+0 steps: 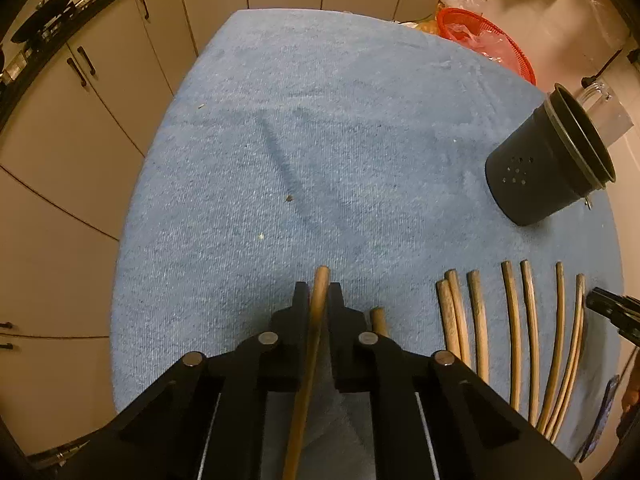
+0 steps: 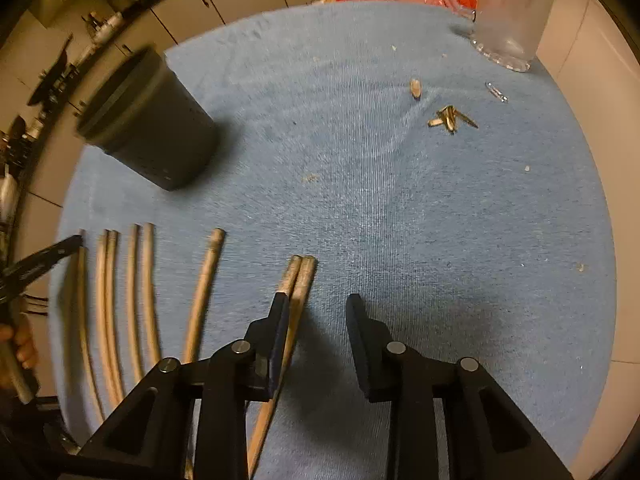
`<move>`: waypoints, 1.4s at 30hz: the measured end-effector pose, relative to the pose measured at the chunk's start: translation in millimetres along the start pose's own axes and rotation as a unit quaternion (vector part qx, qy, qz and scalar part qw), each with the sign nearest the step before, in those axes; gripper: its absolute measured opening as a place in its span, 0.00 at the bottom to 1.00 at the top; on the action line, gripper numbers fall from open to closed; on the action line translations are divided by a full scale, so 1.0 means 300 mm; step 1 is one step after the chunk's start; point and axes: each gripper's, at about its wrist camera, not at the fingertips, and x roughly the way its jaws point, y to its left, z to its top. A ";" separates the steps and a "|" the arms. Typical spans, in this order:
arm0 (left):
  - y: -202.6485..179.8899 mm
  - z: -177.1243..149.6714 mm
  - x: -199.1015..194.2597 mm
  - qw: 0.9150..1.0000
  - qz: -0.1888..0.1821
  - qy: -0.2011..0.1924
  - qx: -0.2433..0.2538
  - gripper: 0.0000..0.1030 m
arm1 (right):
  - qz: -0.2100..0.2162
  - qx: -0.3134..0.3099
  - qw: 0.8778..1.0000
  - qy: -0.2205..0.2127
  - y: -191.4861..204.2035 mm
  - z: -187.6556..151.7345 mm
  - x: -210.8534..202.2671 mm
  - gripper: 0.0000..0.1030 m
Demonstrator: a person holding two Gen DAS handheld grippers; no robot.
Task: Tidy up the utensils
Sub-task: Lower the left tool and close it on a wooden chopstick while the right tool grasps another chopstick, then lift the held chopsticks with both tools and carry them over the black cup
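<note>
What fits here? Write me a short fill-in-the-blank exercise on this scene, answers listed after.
1. The left gripper is shut on one wooden ____.
2. The dark holder stands on a ____ towel.
3. The basket beyond the towel's far edge is ____.
4. The right gripper is ____, with a pair of chopsticks at its left finger.

Answers: chopstick; blue; red; open

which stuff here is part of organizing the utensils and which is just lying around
Job: chopsticks in a row on the blue towel, one chopstick in the left gripper, dark holder cup.
Lying about: red basket, glass jug, scraps.
</note>
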 end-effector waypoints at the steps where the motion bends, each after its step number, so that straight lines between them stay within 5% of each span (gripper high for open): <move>1: 0.005 -0.002 0.001 1.000 -0.002 0.000 -0.001 0.08 | -0.007 -0.005 1.000 0.002 0.009 0.005 0.011 0.29; 5: 0.014 -0.003 0.003 1.000 -0.011 0.003 -0.005 0.08 | -0.040 -0.028 0.999 0.005 0.047 0.030 0.021 0.28; 9: 0.013 0.008 0.006 1.000 -0.011 0.016 -0.005 0.08 | -0.065 -0.039 0.997 0.014 0.065 0.065 0.028 0.16; 19: 0.000 0.079 0.033 0.998 -0.011 0.060 -0.002 0.08 | -0.042 0.003 0.999 0.021 0.020 0.092 0.005 0.13; 25: -0.050 0.104 0.040 0.997 0.024 0.062 0.027 0.08 | -0.044 0.002 0.998 0.035 0.014 0.085 0.024 0.13; 31: -0.063 0.113 0.036 0.999 0.034 0.032 0.021 0.06 | -0.035 -0.007 0.999 0.029 0.051 0.119 0.029 0.09; 42: -0.018 0.072 -0.153 0.998 -0.023 -0.065 -0.013 0.06 | 0.032 -0.039 0.995 -0.091 0.093 0.061 -0.197 0.07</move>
